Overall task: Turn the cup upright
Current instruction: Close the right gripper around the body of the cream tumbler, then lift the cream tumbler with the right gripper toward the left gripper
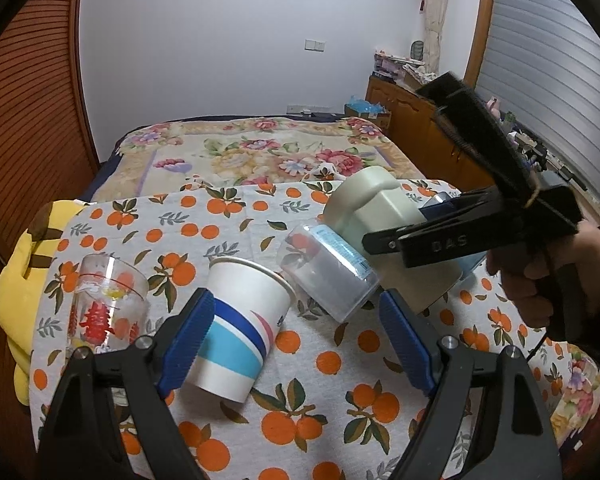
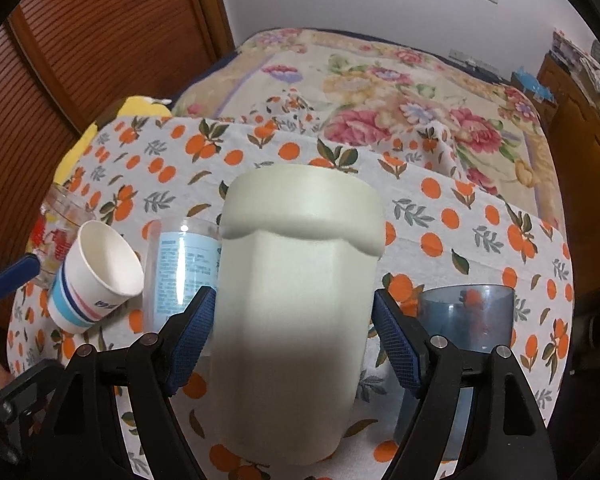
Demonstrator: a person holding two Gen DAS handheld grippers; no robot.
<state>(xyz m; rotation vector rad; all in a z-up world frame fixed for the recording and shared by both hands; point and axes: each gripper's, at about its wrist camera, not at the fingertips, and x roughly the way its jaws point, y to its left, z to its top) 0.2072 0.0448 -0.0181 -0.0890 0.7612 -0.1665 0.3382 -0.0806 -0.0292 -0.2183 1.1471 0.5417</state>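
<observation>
A cream plastic cup point(image 2: 296, 304) sits between the pads of my right gripper point(image 2: 292, 328), tilted with its rim away from me; the pads press its sides. It also shows in the left wrist view point(image 1: 384, 216), held by the right gripper point(image 1: 420, 240). A white paper cup with blue stripes point(image 1: 240, 320) leans tilted on the orange-print tablecloth point(image 1: 340, 380), its side against the left pad of my open left gripper point(image 1: 296, 340). A clear plastic cup point(image 1: 328, 272) lies on its side between the paper cup and the cream cup.
A glass with red print point(image 1: 108, 304) stands upright at the left. A blue-grey translucent cup point(image 2: 468, 316) stands at the right. A yellow plush point(image 1: 24, 280) lies off the table's left edge. A bed with a floral blanket point(image 1: 260, 152) lies behind.
</observation>
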